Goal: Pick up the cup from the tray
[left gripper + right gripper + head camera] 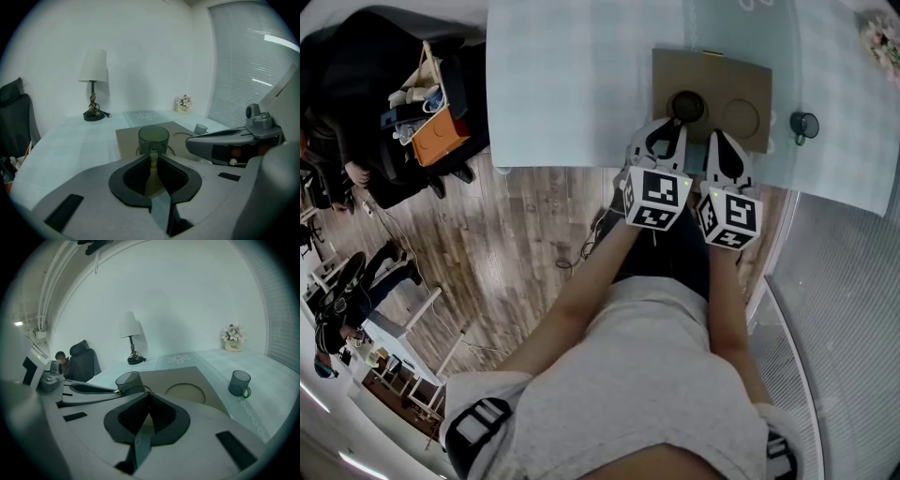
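Observation:
A dark see-through cup (687, 106) (153, 138) (128, 382) stands in the left round recess of a brown cardboard tray (712, 70) (126, 140) (173, 376) on the pale table. My left gripper (668, 129) (153, 158) reaches over the tray's near edge, and its jaw tips pinch the cup's greenish handle. The cup rests on the tray. My right gripper (725, 142) (149, 395) hovers beside it at the tray's near edge, shut with nothing in it, pointing toward the empty right recess (741, 116) (185, 393).
A second dark cup (803, 124) (240, 383) sits on the table right of the tray. A lamp (93, 84) (131, 333) and a small flower pot (183, 104) (232, 338) stand at the far side. Window blinds run along the right. The table's near edge lies just under both grippers.

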### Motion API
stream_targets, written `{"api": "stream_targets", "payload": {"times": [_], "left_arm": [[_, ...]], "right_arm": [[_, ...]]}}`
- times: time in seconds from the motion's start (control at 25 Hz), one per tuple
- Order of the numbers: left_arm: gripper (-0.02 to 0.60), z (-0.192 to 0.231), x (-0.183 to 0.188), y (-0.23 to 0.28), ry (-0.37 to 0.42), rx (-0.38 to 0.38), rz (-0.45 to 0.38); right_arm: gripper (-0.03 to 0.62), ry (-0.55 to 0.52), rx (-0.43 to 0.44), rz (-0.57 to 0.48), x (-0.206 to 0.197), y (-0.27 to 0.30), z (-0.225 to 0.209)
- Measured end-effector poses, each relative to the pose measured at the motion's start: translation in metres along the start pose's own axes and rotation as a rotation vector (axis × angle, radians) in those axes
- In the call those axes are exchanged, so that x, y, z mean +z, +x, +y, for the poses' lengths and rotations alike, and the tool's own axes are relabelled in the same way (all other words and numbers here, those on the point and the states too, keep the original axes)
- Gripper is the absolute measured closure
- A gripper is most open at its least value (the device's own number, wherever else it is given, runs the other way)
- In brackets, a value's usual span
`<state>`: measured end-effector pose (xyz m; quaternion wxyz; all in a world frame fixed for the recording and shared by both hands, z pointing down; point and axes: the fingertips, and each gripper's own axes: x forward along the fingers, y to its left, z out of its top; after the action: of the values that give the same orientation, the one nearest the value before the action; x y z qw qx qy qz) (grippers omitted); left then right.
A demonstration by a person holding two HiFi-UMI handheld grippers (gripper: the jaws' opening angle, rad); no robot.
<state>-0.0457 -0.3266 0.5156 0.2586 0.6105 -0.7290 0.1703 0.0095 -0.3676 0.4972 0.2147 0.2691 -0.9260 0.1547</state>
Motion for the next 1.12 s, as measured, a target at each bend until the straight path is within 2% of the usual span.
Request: {"api": "stream_targets", "payload": {"times": [0.2, 0.44, 0.76, 0.96, 1.12], "left_arm": [[0.531, 0.004, 0.006, -0.003, -0.016, 0.008, -0.014], [0.534, 0.023, 0.019, -0.014, -0.049, 0.052, -0.058], [0.534, 0.082, 0.031, -0.038, -0.112, 0.177, -0.116], [0.534, 0.121, 0.021, -0.043, -0.154, 0.248, -0.110], [0.534, 0.142, 0.013, -0.040, -0.180, 0.275, -0.101]], "right_arm": [[0.586, 0.003, 0.006, -0.013, 0.007, 0.002, 0.004], [0.586, -0.017, 0.056, -0.034, 0.023, 0.011, 0.020], [0.586, -0.066, 0.161, -0.044, 0.043, 0.032, 0.065], [0.586, -0.098, 0.221, -0.023, 0.041, 0.043, 0.092], [0.586, -0.110, 0.247, 0.002, 0.036, 0.049, 0.106]]}}
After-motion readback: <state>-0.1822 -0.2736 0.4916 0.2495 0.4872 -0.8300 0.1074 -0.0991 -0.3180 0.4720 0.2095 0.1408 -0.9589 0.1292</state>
